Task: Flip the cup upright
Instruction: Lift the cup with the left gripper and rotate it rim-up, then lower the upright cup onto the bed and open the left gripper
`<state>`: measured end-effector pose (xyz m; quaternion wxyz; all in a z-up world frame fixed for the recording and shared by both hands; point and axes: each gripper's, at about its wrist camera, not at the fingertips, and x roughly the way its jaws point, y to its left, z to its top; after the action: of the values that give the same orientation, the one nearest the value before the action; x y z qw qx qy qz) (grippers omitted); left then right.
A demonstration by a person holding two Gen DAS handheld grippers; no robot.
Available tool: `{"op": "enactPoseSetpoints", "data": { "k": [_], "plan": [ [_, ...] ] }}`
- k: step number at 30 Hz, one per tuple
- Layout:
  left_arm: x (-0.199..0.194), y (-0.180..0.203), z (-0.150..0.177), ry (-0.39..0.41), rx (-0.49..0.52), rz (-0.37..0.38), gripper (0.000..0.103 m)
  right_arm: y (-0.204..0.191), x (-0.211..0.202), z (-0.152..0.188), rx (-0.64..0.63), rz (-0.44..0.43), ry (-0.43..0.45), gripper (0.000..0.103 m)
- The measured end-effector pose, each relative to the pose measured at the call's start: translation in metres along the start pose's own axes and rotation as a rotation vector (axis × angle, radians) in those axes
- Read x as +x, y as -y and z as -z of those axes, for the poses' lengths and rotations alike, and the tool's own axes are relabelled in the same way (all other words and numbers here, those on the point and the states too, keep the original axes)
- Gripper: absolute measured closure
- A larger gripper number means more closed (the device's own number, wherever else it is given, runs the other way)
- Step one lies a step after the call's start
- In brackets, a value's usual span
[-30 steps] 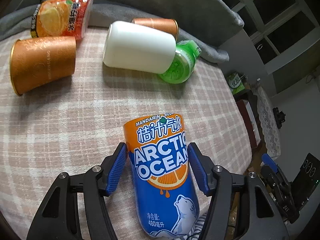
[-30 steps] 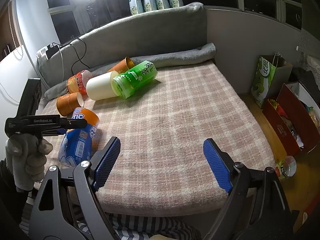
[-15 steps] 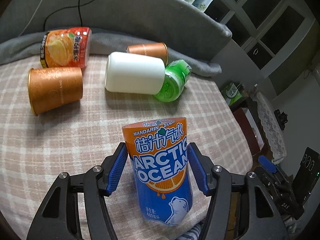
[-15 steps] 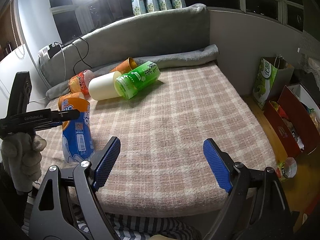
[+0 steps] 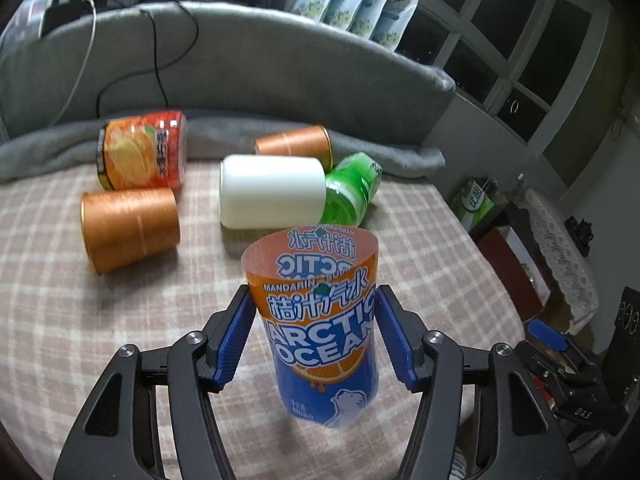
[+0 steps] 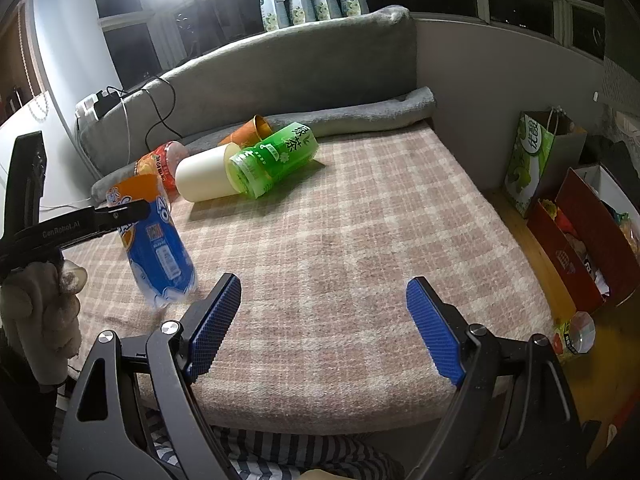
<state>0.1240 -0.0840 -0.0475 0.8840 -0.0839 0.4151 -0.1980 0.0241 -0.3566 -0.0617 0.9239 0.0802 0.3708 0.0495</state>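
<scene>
Left gripper (image 5: 316,328) clamps cup (image 5: 320,320) over checked blanket (image 6: 360,240); right gripper (image 6: 324,320) wide open, nothing held

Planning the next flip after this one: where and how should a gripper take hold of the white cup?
Grip the white cup across its smooth side wall near the middle, coming from the front edge of the bed. It lies on its side, and the green cup crowds one end, so the ends are harder to reach.

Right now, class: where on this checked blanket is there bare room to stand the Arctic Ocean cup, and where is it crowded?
Free: the wide checked blanket between the green cup and the right gripper. Crowded: the back-left, where the white cup, the green cup and the orange cups lie bunched.
</scene>
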Motion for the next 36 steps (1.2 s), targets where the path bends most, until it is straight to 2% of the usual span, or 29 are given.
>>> {"op": "enactPoseSetpoints", "data": {
  "k": [7,16,36],
  "plan": [
    [-0.001,0.017,0.001,0.067,0.084,-0.067,0.043,0.001,0.002,0.0,0.006,-0.001,-0.004,0.016],
    [0.006,0.03,0.005,0.08,0.143,-0.093,0.043,0.001,0.002,0.0,0.006,0.001,-0.004,0.016],
    [0.014,0.048,0.007,0.074,0.198,-0.069,0.04,0.006,0.003,0.001,0.018,0.004,-0.004,0.016]
  ]
}}
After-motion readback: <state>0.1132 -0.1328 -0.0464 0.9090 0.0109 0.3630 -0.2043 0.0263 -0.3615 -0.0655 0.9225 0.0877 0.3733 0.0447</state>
